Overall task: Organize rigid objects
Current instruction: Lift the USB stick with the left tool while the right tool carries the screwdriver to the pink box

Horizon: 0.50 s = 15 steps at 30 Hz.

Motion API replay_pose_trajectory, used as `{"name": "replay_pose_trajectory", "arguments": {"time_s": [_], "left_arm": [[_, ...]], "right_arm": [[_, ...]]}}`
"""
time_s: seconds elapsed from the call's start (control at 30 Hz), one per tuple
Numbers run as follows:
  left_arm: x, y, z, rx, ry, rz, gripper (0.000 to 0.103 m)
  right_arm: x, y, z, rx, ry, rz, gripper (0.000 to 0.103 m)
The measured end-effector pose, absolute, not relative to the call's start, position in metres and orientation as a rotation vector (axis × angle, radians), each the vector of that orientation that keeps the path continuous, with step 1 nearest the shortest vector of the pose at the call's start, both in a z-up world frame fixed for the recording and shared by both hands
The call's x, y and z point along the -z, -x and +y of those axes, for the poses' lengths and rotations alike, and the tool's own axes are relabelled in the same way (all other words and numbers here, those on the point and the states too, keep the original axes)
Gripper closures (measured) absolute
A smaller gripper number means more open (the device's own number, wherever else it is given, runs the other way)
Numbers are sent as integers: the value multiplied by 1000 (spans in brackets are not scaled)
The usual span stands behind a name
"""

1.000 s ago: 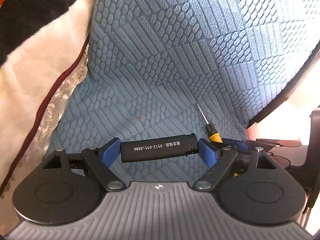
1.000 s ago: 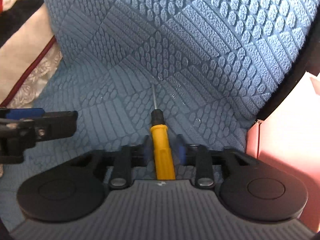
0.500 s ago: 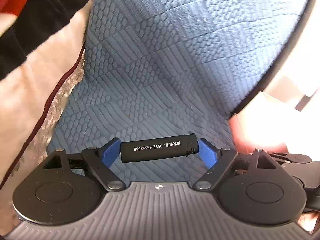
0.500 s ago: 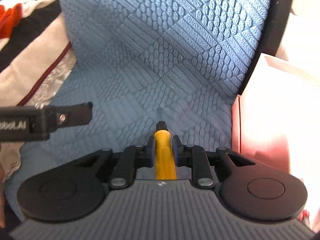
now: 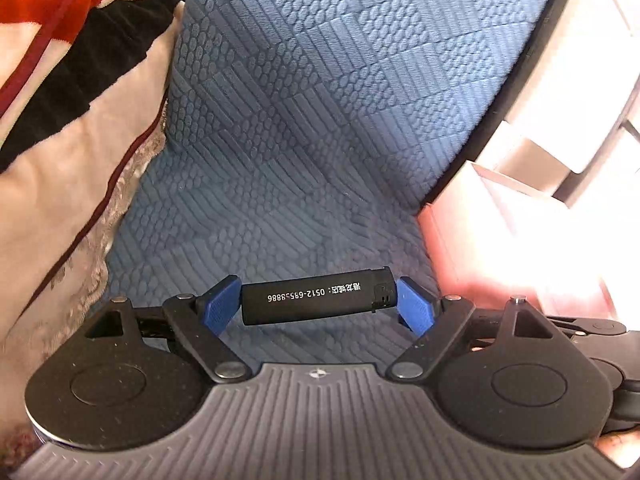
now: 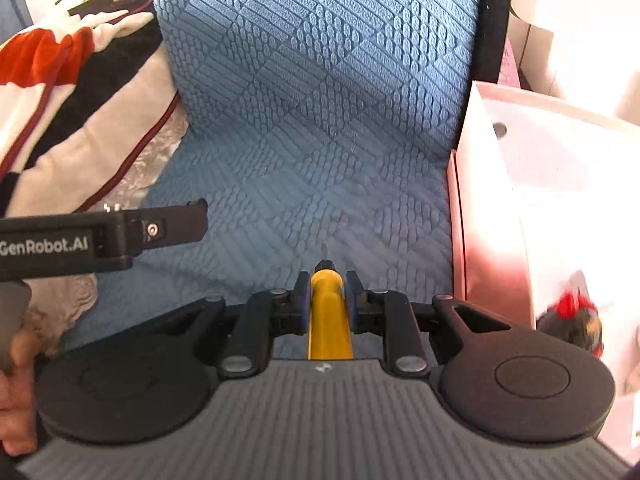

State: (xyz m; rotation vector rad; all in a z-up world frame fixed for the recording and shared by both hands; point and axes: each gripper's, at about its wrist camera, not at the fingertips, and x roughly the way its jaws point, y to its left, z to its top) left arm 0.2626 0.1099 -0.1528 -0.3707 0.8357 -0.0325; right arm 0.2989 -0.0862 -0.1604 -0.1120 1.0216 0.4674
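Observation:
My left gripper (image 5: 319, 304) is shut end to end on a black lighter (image 5: 316, 298) with white print, held crosswise above the blue textured seat cover (image 5: 320, 120). My right gripper (image 6: 326, 296) is shut on the yellow handle of a screwdriver (image 6: 329, 320), whose black collar and thin shaft point forward over the same cover (image 6: 320, 120). The left gripper's body (image 6: 100, 240) shows at the left of the right wrist view, with a hand (image 6: 16, 392) below it. Both tools hang clear of the cover.
A pink-white box (image 6: 540, 200) stands open at the right, against the seat's dark edge (image 6: 488, 20). A small black and red item (image 6: 576, 324) lies in it. A cream, black and red blanket (image 5: 60, 120) is piled at the left.
Both grippers have lifted and pulled back from the cover with their tools still held. The view has swung right, bringing the pink box and more blanket into sight.

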Motion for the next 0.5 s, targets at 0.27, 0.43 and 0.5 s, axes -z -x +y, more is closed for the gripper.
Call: {"name": "replay_pose_trajectory", "arguments": {"time_s": [0.27,0.43,0.5], "left_arm": [[127,-235,93,64,343,837,16],[110,-226,83,99,354,842,16],[102,-224,77,119,351,841,16]], "right_arm": [[131,-276,-97,-458,86,1020,82],[114,-265,-109,-438,68,1021,82],[106,-263,-115,-430,62,1016,82]]}}
